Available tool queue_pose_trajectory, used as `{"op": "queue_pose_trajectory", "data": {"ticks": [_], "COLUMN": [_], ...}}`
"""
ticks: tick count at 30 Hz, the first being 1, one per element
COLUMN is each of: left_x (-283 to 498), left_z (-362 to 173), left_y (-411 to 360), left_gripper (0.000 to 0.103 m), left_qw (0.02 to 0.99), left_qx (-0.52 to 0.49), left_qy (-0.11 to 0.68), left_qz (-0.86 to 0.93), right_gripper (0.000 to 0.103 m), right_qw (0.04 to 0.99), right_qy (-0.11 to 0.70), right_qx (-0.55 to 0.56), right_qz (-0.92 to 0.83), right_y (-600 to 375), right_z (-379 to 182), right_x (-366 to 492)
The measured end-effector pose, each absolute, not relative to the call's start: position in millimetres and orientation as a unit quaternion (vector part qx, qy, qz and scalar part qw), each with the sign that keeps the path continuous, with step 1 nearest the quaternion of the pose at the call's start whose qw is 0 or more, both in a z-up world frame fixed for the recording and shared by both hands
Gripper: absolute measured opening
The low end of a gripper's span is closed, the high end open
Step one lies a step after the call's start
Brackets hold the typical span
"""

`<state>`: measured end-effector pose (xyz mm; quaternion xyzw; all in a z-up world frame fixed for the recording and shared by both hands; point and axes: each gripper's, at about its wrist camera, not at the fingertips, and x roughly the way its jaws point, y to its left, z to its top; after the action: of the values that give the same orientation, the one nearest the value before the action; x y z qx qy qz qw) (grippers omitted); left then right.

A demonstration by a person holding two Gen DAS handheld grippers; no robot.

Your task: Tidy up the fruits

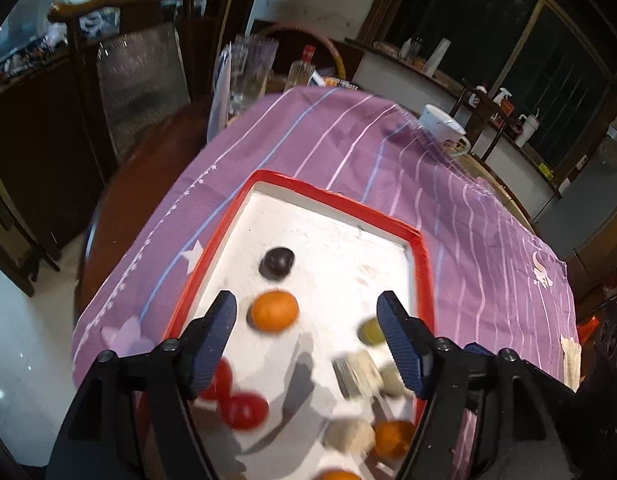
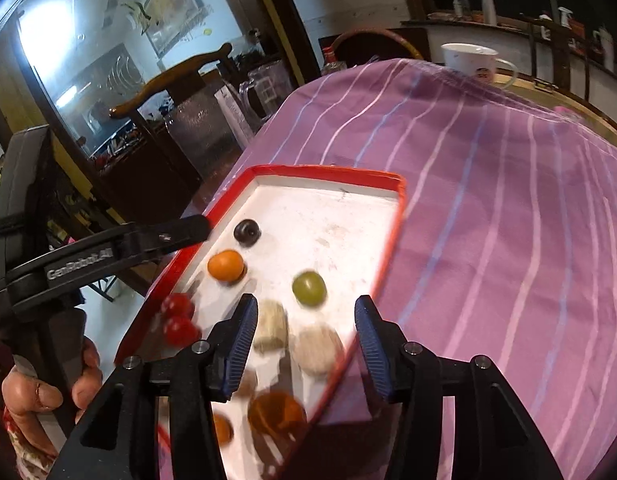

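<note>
Fruit lies loose on the white floor of a red-rimmed tray (image 1: 422, 264), which sits on a purple striped cloth (image 1: 348, 148). In my left view, a dark plum (image 1: 276, 264) lies at frame centre, with an orange (image 1: 274, 311) just below it. Two red fruits (image 1: 244, 410) sit at lower left, a green fruit (image 1: 368, 330) right of centre and pale pieces (image 1: 356, 372) below it; motion blur hides their detail. My left gripper (image 1: 308, 312) has its jaws spread, pads apart, nothing between them but the orange lying on the tray below. My right gripper (image 2: 304, 318) also stands parted, gripping nothing, over the tray's lower right rim. A white cup (image 2: 474, 60) stands at upper right, off the cloth.
</note>
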<state>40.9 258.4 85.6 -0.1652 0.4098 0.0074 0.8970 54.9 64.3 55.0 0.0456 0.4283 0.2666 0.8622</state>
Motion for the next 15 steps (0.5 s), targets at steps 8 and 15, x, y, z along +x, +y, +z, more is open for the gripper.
{"op": "queue_pose_trajectory", "data": {"ticks": [8, 15], "left_x": [-38, -93], "left_z": [102, 108], "left_y": [209, 153], "left_gripper": [0.082, 0.094], "left_qw": [0.920, 0.946], "left_qx": [-0.149, -0.077], "left_qy": [0.363, 0.305], "left_qz": [0.017, 0.070], "right_gripper": [0.058, 0.061], "right_qw": [0.900, 0.916], "right_qy": [0.381, 0.364], "right_qx": [0.039, 0.079], "right_qz": [0.209, 0.150], "right_y": [-4, -63], "right_z": [74, 75], "right_x": [-13, -53]}}
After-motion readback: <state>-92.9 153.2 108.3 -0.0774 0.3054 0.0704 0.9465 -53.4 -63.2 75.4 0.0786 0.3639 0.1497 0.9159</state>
